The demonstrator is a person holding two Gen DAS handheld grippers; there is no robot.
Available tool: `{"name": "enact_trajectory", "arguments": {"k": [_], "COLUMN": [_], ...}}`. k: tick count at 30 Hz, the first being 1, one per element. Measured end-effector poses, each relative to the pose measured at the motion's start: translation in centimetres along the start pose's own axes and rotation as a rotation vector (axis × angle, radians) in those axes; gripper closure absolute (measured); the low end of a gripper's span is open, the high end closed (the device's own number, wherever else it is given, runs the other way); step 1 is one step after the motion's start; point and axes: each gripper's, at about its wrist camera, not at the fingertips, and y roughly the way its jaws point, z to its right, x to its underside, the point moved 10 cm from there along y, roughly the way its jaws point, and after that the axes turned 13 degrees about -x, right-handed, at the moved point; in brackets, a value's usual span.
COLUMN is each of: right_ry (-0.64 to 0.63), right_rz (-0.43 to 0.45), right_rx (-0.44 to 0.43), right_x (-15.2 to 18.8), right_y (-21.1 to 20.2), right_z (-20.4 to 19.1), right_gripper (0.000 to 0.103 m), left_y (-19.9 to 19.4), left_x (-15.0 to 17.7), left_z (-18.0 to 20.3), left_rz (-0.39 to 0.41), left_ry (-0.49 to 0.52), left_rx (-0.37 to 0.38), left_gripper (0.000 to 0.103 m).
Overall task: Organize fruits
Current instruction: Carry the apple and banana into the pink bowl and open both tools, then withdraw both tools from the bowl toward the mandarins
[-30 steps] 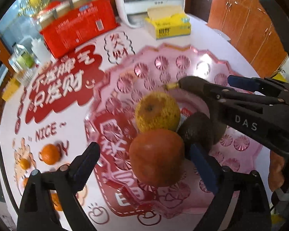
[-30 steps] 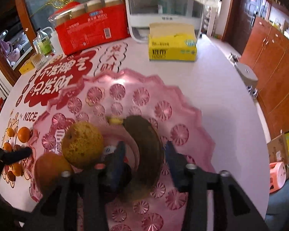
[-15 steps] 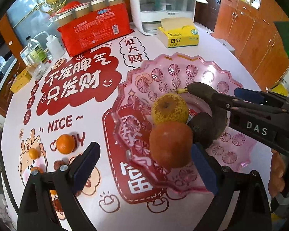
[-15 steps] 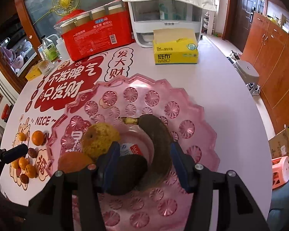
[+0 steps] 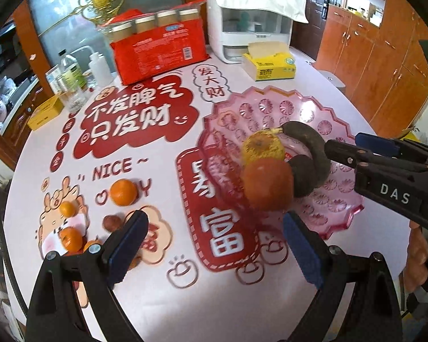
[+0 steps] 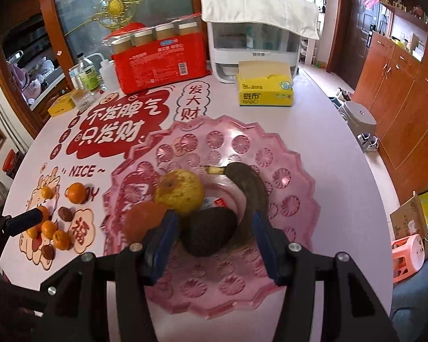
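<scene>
A pink glass plate (image 5: 336, 208) (image 6: 288, 262) holds a yellow pear (image 5: 262, 147) (image 6: 181, 191), an orange-red fruit (image 5: 268, 183) (image 6: 144, 221), a dark avocado (image 5: 304, 176) (image 6: 209, 232) and a blackened banana (image 5: 314, 142) (image 6: 249, 185). My left gripper (image 5: 214, 242) is open and empty, above the table in front of the plate. My right gripper (image 6: 214, 239) is open, its jaws standing either side of the avocado, apart from it; it also shows in the left wrist view (image 5: 345, 149). Several small oranges (image 5: 124, 192) (image 6: 76, 192) and dark dates (image 5: 112, 222) lie on the table at the left.
A red package with jars (image 5: 157, 50), a white appliance (image 5: 251, 28), a yellow tissue box (image 5: 271, 65) and bottles (image 5: 71, 77) stand at the table's far side. The round table's edge curves at the right, with wooden cabinets (image 6: 399, 85) beyond.
Both grippers have drawn back and up from the plate. The right gripper let go of the banana and avocado, which now lie on the plate. The left stayed open.
</scene>
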Motion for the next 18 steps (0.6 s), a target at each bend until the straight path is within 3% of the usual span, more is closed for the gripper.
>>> {"name": "enact_trajectory", "arguments": {"k": [7,18], "right_ry": [-0.024,-0.063], "right_rz": [0.019,0.105], "right_rx": [-0.016,-0.005], "right_x": [0.3,-0.9], "right_y": [-0.7,-2.9], "right_z": [-4.5,-12.7], "right_gripper": [0.048,0.048], "left_y": [-1.4,-4.6], "left_x": [1.9,2.1], "left_z": [-4.3,-13.0], "left_rz": [0.015,0.108], "left_ry": [-0.007,0.0], "left_rx": [-0.024,-0.051], "left_gripper": [0.009,0.009]}}
